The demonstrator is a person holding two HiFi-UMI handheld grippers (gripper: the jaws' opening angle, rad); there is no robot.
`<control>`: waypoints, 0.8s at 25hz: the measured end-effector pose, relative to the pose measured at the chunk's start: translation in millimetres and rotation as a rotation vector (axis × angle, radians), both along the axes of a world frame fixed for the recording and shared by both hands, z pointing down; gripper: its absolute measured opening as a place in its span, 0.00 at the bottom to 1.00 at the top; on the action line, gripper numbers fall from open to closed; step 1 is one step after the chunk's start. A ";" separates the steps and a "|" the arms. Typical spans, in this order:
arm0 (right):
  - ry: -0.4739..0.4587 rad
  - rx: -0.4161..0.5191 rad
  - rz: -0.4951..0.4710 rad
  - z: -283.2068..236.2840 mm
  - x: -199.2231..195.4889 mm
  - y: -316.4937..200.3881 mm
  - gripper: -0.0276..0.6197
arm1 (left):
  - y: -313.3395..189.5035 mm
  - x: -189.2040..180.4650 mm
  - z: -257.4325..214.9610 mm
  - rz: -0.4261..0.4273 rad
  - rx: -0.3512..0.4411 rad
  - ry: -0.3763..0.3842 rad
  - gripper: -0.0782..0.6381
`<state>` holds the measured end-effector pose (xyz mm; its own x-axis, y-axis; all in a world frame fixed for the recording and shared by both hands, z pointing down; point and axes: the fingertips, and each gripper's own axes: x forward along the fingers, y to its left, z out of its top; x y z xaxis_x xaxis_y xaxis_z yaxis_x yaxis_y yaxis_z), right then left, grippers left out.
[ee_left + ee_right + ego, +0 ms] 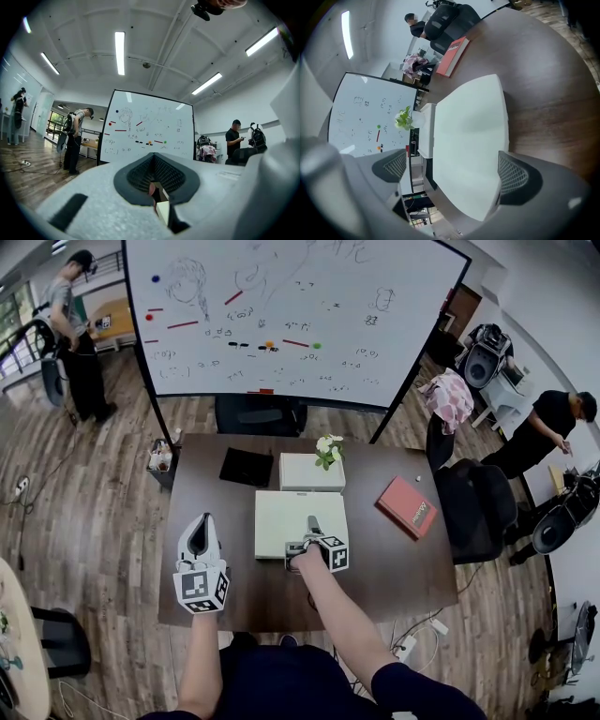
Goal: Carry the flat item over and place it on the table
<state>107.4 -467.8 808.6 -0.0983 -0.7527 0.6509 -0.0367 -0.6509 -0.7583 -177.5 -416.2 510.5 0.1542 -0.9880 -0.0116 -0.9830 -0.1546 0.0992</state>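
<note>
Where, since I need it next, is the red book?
In the head view, the red book lies on the table's right side, beside the black chair.

- Floor [89,502]: laid in brown wood planks.
- Table [398,573]: dark brown, rectangular.
- Whiteboard [291,315]: large, black-framed, stood behind the table, marked with scribbles and coloured magnets.
- Office chair [473,507]: black, placed at the table's right end.
- Ceiling [84,28]: white, fitted with strip lights [120,52].
- Walls [225,108]: white.
</note>
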 end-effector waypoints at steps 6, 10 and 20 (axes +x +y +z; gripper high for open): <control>-0.048 0.161 0.011 -47.4 -3.4 -31.9 0.97 | 0.9 3.2 -1.4 0.005 0.006 0.004 0.10; -0.084 0.386 0.018 -97.4 -5.9 -63.4 0.97 | 1.6 6.9 -4.5 0.011 0.009 0.011 0.10; -0.057 0.867 -0.034 -189.9 -5.5 -77.7 0.97 | 0.6 8.0 -3.8 0.005 0.007 -0.005 0.10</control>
